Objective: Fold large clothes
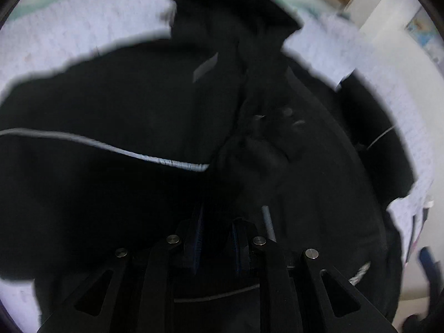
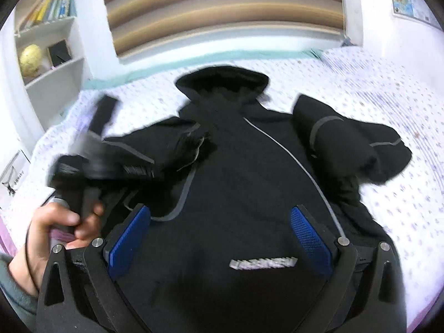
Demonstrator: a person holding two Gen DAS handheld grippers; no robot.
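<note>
Both wrist cameras look steeply down, close over the black jacket (image 2: 236, 166).

Soft, even daylight; motion blur; dark, curved fisheye edges.

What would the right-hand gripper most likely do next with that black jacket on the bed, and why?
Probably lower the right gripper, its jaws wide and empty, onto the bunched sleeve to fold it inward. The black jacket lies on the bed, and the other sleeve already crosses the body.
</note>
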